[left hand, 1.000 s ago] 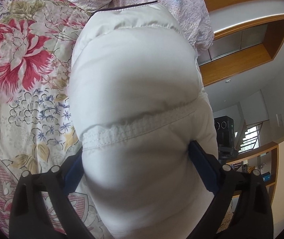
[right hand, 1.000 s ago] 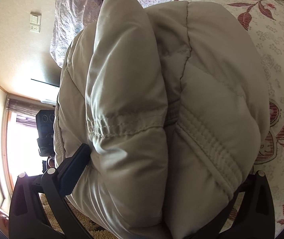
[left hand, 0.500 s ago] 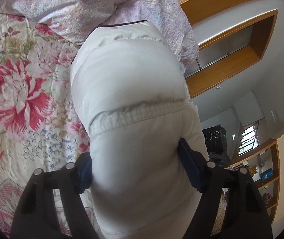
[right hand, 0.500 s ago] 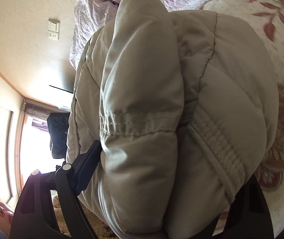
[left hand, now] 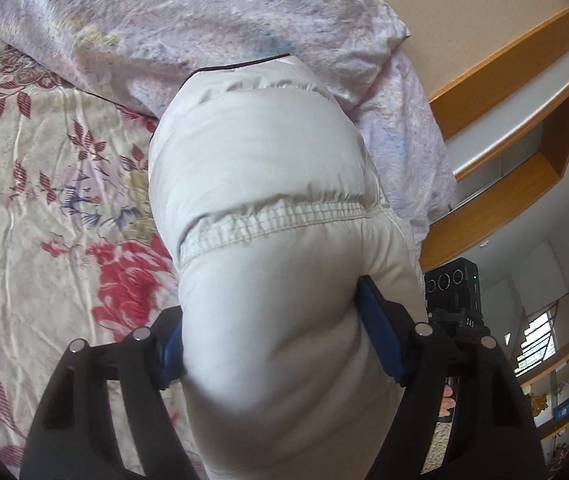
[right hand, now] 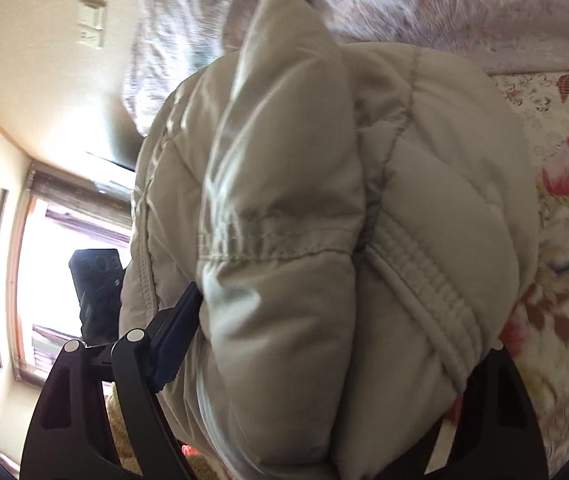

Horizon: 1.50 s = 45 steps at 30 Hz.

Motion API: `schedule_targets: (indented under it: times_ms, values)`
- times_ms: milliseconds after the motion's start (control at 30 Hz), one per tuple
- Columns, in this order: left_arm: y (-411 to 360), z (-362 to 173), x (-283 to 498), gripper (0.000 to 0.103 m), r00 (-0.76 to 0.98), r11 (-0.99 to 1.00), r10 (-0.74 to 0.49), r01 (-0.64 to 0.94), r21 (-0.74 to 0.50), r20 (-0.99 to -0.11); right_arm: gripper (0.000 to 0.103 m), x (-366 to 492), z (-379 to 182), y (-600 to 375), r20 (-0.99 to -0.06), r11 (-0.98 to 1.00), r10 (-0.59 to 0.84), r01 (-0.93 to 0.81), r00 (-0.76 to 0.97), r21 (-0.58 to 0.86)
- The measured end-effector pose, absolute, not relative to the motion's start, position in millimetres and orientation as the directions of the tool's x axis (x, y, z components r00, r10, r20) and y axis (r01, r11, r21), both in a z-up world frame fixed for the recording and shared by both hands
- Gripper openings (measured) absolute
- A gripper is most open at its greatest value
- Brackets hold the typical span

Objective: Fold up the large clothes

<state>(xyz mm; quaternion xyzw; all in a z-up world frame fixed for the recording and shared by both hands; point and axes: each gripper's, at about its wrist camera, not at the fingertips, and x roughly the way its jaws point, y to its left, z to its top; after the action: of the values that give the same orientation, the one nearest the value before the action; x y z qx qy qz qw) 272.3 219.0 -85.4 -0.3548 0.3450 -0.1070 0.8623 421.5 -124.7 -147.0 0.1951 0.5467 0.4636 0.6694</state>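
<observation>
A pale, puffy quilted jacket [left hand: 260,184] fills the middle of the left wrist view; its elastic cuff seam runs across it. My left gripper [left hand: 272,340] is shut on a thick bunch of it, blue pads pressed into both sides. In the right wrist view the same jacket [right hand: 324,200] bulges in folded layers with a ribbed hem band. My right gripper [right hand: 324,344] is shut on that bundle; only its left blue pad [right hand: 176,340] shows, the right finger is mostly hidden by fabric. The jacket hangs over the floral bedspread [left hand: 44,200].
A lilac pillow [left hand: 204,24] lies at the head of the bed behind the jacket. A black camera on a stand [left hand: 452,292] is beside the bed. Wooden wall shelving [left hand: 524,128] and a window [right hand: 56,240] lie beyond.
Both grippers have carried the jacket toward the head of the bed; the pillow now fills the top of both views. The grips are unchanged.
</observation>
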Motion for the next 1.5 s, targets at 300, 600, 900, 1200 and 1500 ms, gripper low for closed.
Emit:
schedule_targets:
  times_ms: [300,600,900,1200,1500]
  values:
    - [226,-92,290,0.080,0.733,0.757,-0.395,-0.082,-0.649,-0.554,0.094,419,-175,-150,-0.501,0.484,0.865,-0.299,0.024,0.823]
    - [223,-58,288,0.094,0.733,0.861,-0.213,-0.171,-0.479,-0.646,0.094,419,-142,-240,-0.537,0.588,0.805,-0.226,0.251,0.776]
    - [186,-10,277,0.098,0.764,0.956,0.053,-0.225,-0.188,-0.643,0.086,365,-55,-206,-0.585,0.794,0.608,-0.426,0.537,0.433]
    - [148,-15,291,0.098,0.733,0.968,0.209,-0.251,0.027,-0.647,0.070,347,-45,-102,-0.515,0.891,0.408,-0.451,0.754,0.045]
    - [140,-41,301,0.101,0.744,0.975,0.191,-0.219,0.035,-0.640,0.073,392,-95,-93,-0.599,0.908,0.384,-0.404,0.702,0.109]
